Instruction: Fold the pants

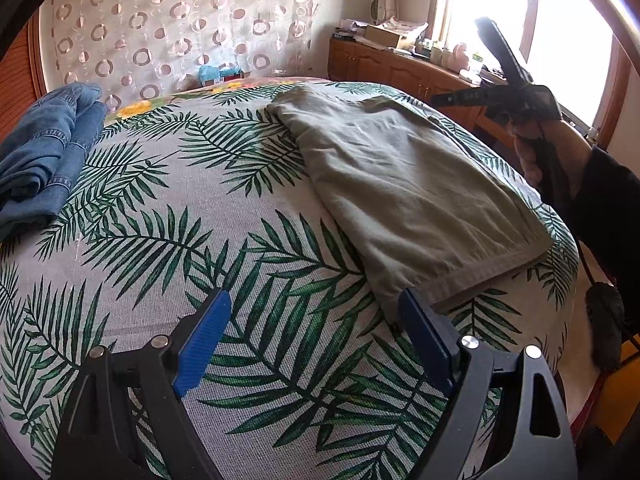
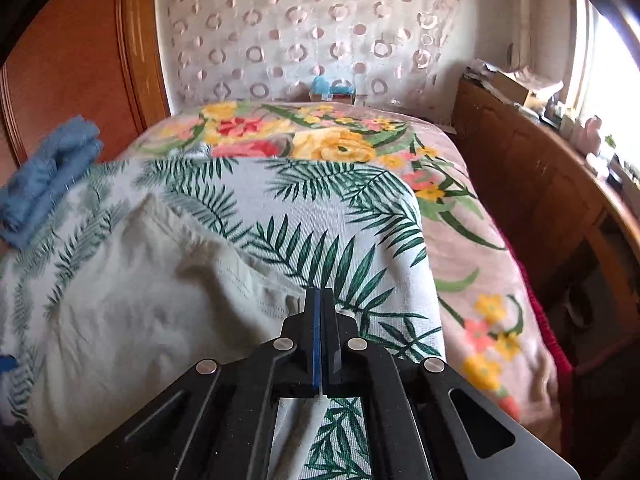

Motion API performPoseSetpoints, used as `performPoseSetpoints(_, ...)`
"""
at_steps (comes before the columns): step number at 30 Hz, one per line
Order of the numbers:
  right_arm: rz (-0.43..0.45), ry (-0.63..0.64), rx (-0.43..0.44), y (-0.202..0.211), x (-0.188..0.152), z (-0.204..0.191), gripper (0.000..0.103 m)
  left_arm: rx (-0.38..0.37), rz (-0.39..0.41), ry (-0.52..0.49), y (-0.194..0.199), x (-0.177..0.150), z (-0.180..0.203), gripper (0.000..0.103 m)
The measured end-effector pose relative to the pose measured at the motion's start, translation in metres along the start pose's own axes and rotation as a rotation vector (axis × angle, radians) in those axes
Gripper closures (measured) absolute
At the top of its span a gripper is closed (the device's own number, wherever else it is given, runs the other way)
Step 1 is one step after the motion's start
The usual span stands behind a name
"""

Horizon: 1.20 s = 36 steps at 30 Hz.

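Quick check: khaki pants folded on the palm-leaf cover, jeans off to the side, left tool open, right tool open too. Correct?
Not quite. The right tool is shut: the right wrist view shows its blue pads pressed together with nothing between them. The rest holds: the khaki pants lie folded on the palm-leaf cover, the jeans sit off to the side, and the left tool is open.

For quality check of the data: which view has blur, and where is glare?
Right wrist view: motion blur on the left, smearing the khaki pants and jeans. Left wrist view: sharp, but the window is overexposed. Both bend at the edges.
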State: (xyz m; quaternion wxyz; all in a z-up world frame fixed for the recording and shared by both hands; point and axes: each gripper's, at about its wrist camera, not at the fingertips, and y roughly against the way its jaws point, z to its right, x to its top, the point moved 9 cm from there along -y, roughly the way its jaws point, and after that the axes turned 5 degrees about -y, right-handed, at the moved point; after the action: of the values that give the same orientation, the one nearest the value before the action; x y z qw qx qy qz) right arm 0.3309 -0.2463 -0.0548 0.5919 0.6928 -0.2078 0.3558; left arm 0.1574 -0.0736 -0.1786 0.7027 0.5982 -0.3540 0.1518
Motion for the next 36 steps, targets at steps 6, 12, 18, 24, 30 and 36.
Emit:
performPoseSetpoints(6, -0.026, -0.031, 0.069, -0.001, -0.007, -0.003, 0.103, 0.0, 0.0, -0.001, 0.0, 0.0, 0.0, 0.016)
performPoseSetpoints(12, -0.065, -0.002, 0.065, -0.016, -0.015, -0.005, 0.065, -0.001, 0.004, -0.003, 0.0, 0.0, 0.0, 0.016)
performPoseSetpoints(18, -0.081, 0.05, 0.029, -0.022, -0.015, -0.01, 0.064, -0.001, 0.004, -0.003, 0.0, 0.0, 0.0, 0.016)
performPoseSetpoints(24, -0.087, 0.091, 0.025, -0.019, -0.014, -0.016, 0.069, -0.001, 0.006, -0.004, 0.0, 0.0, 0.0, 0.016)
performPoseSetpoints(30, -0.069, 0.147, 0.023, -0.016, -0.016, -0.024, 0.089, -0.002, 0.006, -0.004, 0.001, 0.0, 0.0, 0.016)
performPoseSetpoints(36, -0.046, 0.147, 0.028, -0.013, -0.014, -0.028, 0.09, -0.002, 0.006, -0.005, 0.001, 0.0, 0.0, 0.016)
